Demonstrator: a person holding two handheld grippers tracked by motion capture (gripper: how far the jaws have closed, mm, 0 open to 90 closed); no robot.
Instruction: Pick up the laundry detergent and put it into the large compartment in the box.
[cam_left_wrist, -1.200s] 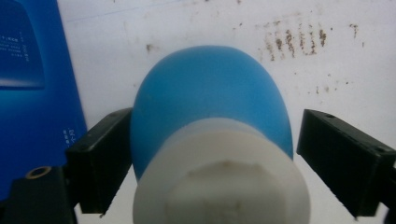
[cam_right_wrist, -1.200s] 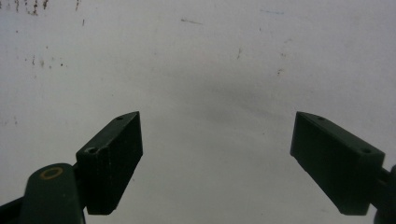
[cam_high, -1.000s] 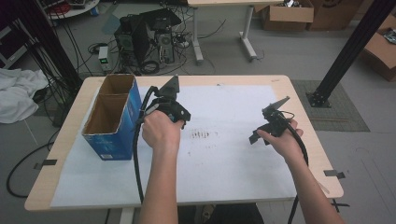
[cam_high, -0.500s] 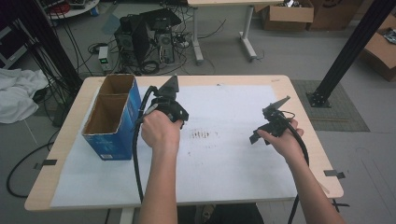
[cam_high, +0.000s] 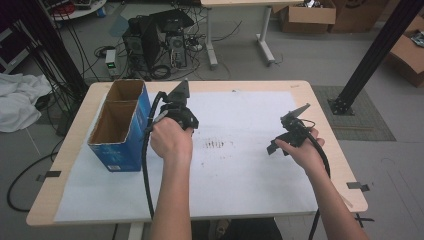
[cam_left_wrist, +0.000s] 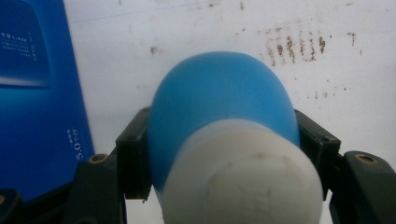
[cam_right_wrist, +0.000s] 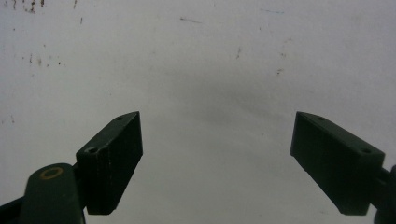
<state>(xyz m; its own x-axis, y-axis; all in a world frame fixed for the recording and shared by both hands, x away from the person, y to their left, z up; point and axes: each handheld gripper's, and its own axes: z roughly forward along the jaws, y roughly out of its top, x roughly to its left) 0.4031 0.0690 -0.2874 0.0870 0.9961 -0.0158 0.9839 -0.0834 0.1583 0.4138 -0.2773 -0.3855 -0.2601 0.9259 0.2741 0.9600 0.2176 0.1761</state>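
My left gripper (cam_left_wrist: 224, 144) is shut on a rounded object, blue at its far end and white at its near end (cam_left_wrist: 224, 88); the jaws have just been closing and now press on both its sides. It hangs over the stained white paper (cam_left_wrist: 327, 70), just right of a blue box (cam_left_wrist: 37, 93). In the high view the left gripper (cam_high: 176, 114) sits beside the open-topped blue box (cam_high: 120, 125), and the hand hides the object. Over the paper's right part, my right gripper (cam_high: 289, 134) stands open; nothing lies between its jaws (cam_right_wrist: 217, 140).
White paper (cam_high: 240, 170) covers most of the wooden table (cam_high: 332, 135), with dark smudges (cam_high: 215, 145) near its middle. The blue box has two compartments, both open at the top. Computers, cables and cardboard boxes lie on the floor beyond.
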